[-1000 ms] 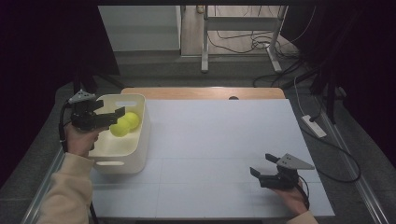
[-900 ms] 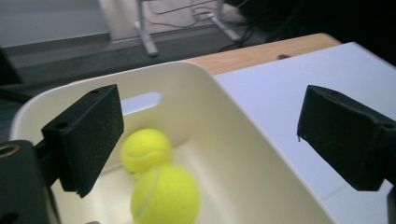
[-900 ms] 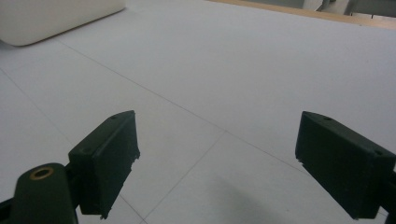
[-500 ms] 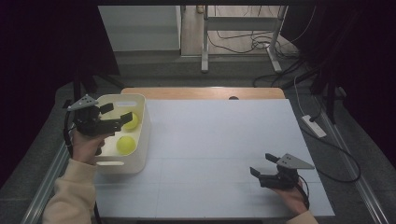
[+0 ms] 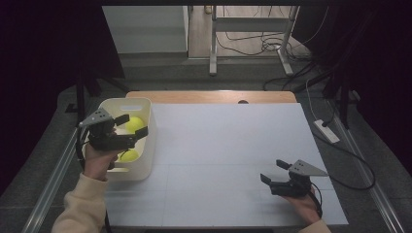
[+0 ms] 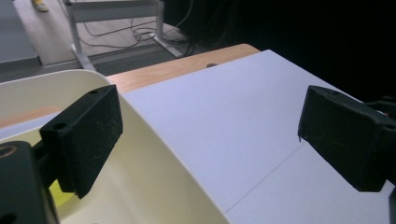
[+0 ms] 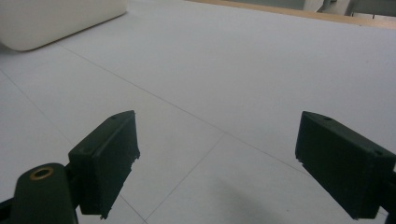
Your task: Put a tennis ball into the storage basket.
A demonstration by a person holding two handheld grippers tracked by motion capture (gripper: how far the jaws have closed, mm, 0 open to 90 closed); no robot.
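Two yellow balls sit in the white bin (image 5: 145, 145) at the left edge of the table: the far ball (image 5: 135, 124) is up toward the bin's far end, the near ball (image 5: 130, 155) is closer to the person, partly hidden behind the left gripper (image 5: 132, 130). That gripper hangs over the bin with its jaws spread wide and nothing between them. In the left gripper view one pad sits over the inside of the bin (image 6: 154, 154) and the other is out over the white table cover (image 6: 243, 121), so the claw straddles the bin's right wall. There's a sliver of yellow (image 6: 58, 193) peeking out low beside the left pad, can't tell which ball that is. The left hand (image 5: 99, 162) holds the gripper from the near side, cream sleeve (image 5: 80, 208) coming up from the bottom left.

The right gripper (image 5: 273, 171) is way over at the near right of the table, well apart from the bin, sitting low on the white cover (image 5: 228, 155). Its jaws are spread too, just bare table surface between them in the right gripper view, with a corner of the bin (image 7: 56, 21) off at the far left there.
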